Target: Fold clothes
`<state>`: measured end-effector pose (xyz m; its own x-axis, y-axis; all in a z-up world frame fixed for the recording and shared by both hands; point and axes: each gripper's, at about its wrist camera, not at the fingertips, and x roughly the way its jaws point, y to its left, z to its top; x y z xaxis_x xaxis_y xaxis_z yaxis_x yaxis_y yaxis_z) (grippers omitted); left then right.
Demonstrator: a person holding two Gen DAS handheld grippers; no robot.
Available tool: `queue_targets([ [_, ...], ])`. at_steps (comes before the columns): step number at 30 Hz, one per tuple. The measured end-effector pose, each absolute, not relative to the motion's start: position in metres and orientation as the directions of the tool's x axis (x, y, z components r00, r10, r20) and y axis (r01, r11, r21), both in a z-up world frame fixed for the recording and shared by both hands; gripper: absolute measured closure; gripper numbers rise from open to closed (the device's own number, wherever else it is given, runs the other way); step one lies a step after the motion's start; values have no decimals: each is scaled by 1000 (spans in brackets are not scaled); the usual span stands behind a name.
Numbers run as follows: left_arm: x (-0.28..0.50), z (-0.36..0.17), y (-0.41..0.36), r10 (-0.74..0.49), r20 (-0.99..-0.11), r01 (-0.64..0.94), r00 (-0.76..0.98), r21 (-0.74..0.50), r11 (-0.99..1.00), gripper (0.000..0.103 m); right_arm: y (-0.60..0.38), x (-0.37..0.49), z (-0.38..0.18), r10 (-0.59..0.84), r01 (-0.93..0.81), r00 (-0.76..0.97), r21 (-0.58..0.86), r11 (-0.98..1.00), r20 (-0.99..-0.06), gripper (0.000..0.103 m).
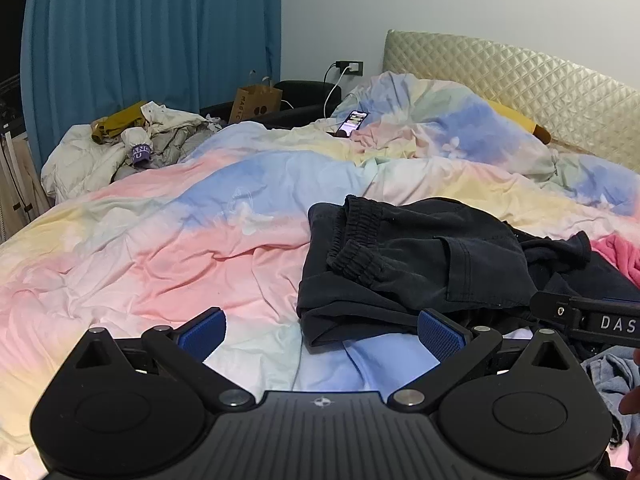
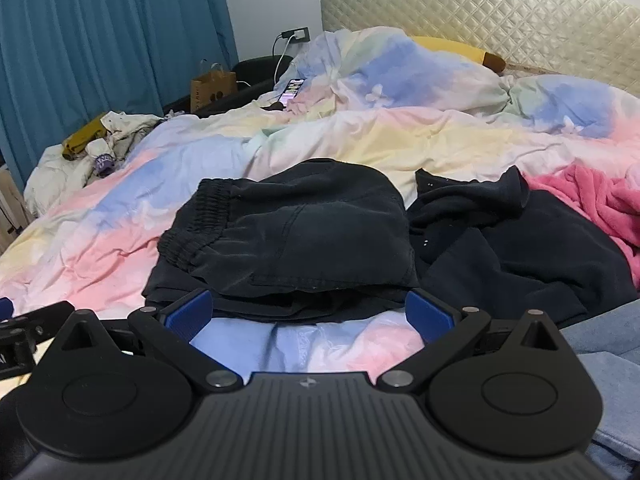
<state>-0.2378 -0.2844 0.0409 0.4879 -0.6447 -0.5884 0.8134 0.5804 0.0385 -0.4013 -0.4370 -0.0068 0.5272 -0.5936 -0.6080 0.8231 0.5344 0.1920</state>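
Observation:
Folded black trousers (image 1: 416, 264) (image 2: 288, 236) with an elastic waistband lie on the pastel duvet (image 1: 168, 240) (image 2: 100, 240). My left gripper (image 1: 322, 334) is open just in front of their near left corner, nothing between its blue pads (image 1: 202, 332). My right gripper (image 2: 308, 316) is open too, close to the near edge of the trousers with its fingertips at the two lower corners. A crumpled black garment (image 2: 508, 248) (image 1: 568, 256) lies right of the trousers, a pink fleece (image 2: 592, 204) (image 1: 620, 256) beyond it. The right gripper's body (image 1: 588, 320) shows at the left view's right edge.
Blue denim (image 2: 608, 360) (image 1: 612, 376) lies at the near right. A phone (image 1: 352, 122) (image 2: 292, 90) on a charging cable rests on the duvet near the quilted headboard (image 1: 520, 76). White clothes (image 1: 120, 148) are heaped far left, by the blue curtain (image 1: 152, 40) and a paper bag (image 1: 256, 106).

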Motion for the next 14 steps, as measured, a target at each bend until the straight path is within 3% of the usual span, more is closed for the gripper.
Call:
queue_targets([
  [14,-234,34,-286,-626,-600,803,498,47,594,0,-442,-397,-12,-616,831,500,137,539,-608,0],
])
